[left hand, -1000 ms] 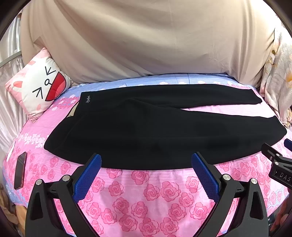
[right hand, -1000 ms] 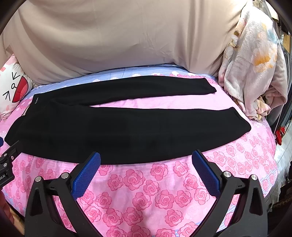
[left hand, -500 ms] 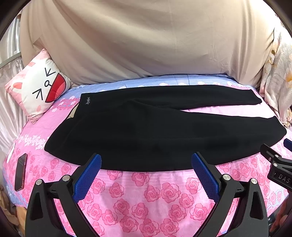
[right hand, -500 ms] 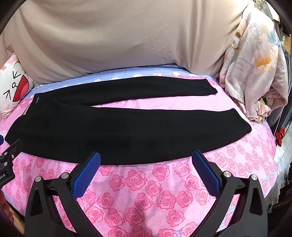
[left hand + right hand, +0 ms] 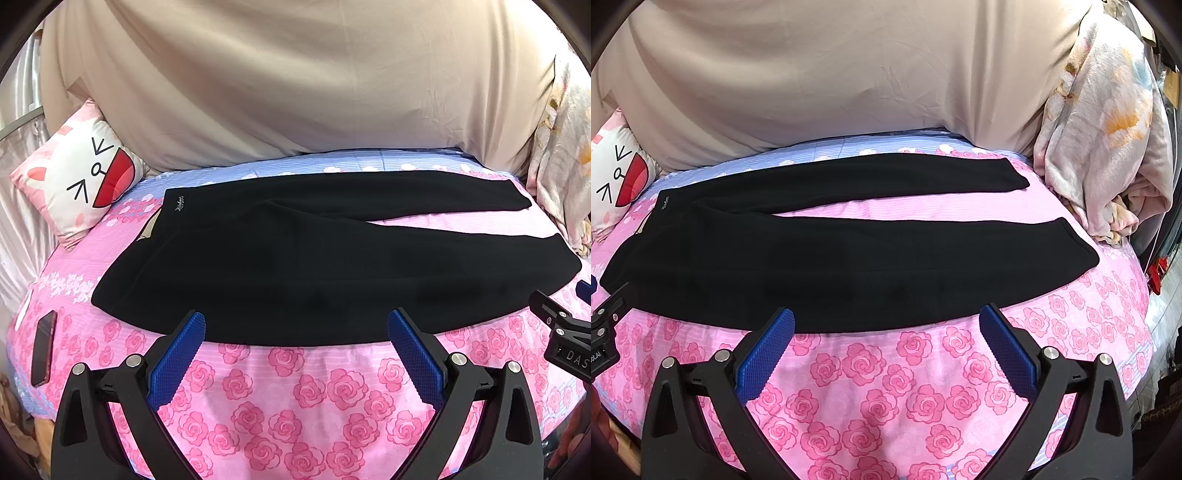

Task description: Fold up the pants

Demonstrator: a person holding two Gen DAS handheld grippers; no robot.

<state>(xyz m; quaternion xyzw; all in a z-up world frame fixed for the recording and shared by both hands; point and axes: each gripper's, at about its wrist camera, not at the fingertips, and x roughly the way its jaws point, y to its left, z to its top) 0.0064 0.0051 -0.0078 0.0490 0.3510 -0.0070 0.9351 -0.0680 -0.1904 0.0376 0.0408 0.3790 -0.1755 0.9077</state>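
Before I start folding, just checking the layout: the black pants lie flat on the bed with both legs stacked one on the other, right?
Not stacked. The pants lie flat on the bed, but the legs are spread apart, with pink sheet showing between them in the right wrist view.

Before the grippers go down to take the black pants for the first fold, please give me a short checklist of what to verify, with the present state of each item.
1. Left gripper open and empty: ok.
2. Right gripper open and empty: ok.
3. Black pants lie flat on the rose bedsheet, legs spread apart: ok.
4. Near edge of the pants free, nothing lying on it: ok.
5. Phone lies apart from the pants, beyond the waist end: ok.
6. Blanket pile clear of the leg ends: cannot tell; it sits very close to them.
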